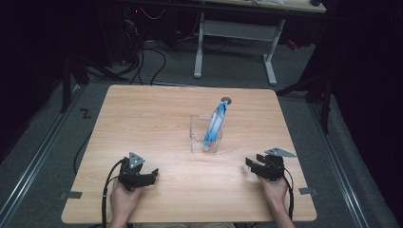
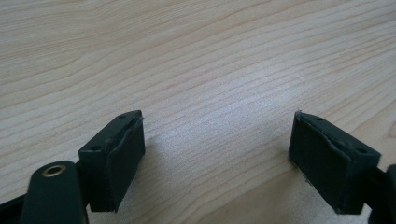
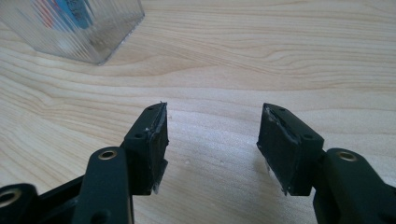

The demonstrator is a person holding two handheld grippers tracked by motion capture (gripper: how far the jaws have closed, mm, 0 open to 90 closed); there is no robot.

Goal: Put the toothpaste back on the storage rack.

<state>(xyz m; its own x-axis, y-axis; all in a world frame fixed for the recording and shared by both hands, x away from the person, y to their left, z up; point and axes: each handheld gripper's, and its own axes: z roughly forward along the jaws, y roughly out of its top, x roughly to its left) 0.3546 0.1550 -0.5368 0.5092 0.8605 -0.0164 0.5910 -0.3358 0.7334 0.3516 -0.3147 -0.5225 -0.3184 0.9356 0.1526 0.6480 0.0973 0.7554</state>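
Observation:
A clear plastic square container (image 1: 205,134) stands near the middle of the wooden table (image 1: 157,114), with a blue packaged item (image 1: 215,122) leaning upright inside it. Its ribbed corner (image 3: 77,29) appears at the top left of the right gripper view. My left gripper (image 1: 153,174) rests low at the front left, held by a hand, its jaws wide apart over bare wood (image 2: 217,140). My right gripper (image 1: 252,164) sits at the front right, jaws apart with nothing between them (image 3: 212,144), pointing toward the container.
A small dark round spot (image 1: 226,99) lies on the table behind the container. Beyond the far edge stands a white-legged desk (image 1: 237,33) with cables on the grey floor. Metal rails run along both sides of the table.

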